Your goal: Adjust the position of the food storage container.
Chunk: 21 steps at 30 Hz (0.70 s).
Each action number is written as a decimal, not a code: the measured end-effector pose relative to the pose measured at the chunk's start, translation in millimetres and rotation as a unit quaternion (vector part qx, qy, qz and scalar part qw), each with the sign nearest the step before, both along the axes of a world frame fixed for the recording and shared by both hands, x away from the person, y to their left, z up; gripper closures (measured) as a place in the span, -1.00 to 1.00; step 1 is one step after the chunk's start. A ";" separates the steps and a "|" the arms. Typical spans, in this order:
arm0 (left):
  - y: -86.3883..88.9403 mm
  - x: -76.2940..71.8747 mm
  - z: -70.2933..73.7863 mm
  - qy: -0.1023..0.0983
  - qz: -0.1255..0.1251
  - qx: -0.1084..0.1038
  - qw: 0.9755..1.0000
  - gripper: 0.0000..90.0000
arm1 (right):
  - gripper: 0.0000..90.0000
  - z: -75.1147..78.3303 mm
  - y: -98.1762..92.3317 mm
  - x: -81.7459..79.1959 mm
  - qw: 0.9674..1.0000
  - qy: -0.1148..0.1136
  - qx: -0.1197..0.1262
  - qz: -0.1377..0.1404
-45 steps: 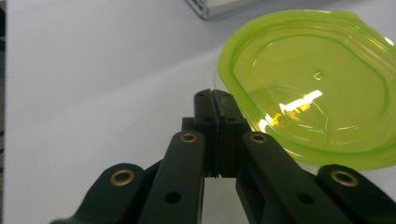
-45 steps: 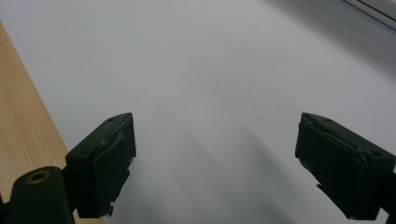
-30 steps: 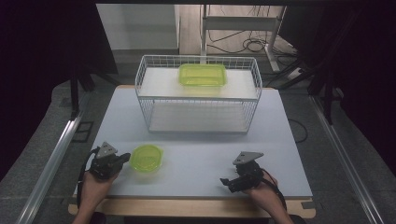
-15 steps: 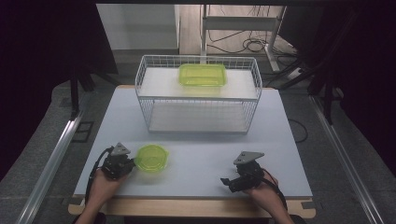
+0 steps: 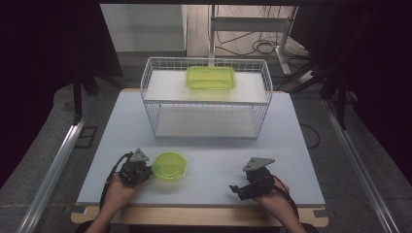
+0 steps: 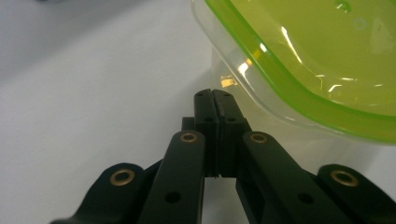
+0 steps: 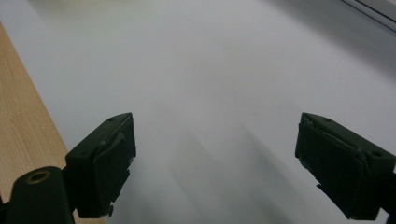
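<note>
Here left gripper (image 5: 145, 171), jaws pressed together on nothing, tips beside round green container (image 5: 169, 166), at its left rim; right gripper (image 5: 239, 190) gaping, well apart.

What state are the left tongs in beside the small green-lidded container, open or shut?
Shut. In the left gripper view the left tongs have both tips pressed together with nothing between them, right at the container edge.

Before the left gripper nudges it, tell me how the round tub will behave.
The tub looks like thin clear plastic with a green lid, so probably light and slides easily on the smooth table. It sits low and flat, unlikely to tip. The shut left gripper may skid off its wall.
</note>
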<state>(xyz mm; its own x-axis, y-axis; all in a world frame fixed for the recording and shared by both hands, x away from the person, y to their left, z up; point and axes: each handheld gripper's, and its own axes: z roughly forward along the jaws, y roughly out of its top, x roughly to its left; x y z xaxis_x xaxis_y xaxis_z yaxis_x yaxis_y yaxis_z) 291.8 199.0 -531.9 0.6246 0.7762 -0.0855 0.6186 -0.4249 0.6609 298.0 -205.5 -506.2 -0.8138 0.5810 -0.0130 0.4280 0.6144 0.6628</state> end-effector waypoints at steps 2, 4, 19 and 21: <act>-5.9 -0.1 -0.2 0.003 -0.005 -0.001 1.000 0.99 | -0.72 -0.1 0.0 0.2 1.000 -0.001 0.000 0.002; -11.5 -0.2 -0.3 0.004 -0.011 -0.003 1.000 0.99 | -0.72 0.0 0.1 0.0 1.000 0.000 0.000 0.002; -54.4 -1.0 3.0 0.007 -0.073 -0.005 0.997 0.98 | -0.72 0.2 1.1 -0.5 1.000 0.000 0.001 0.003; -60.3 -0.7 3.4 0.009 -0.081 -0.006 0.997 0.98 | -0.72 0.3 1.2 -0.7 1.000 0.000 0.000 0.004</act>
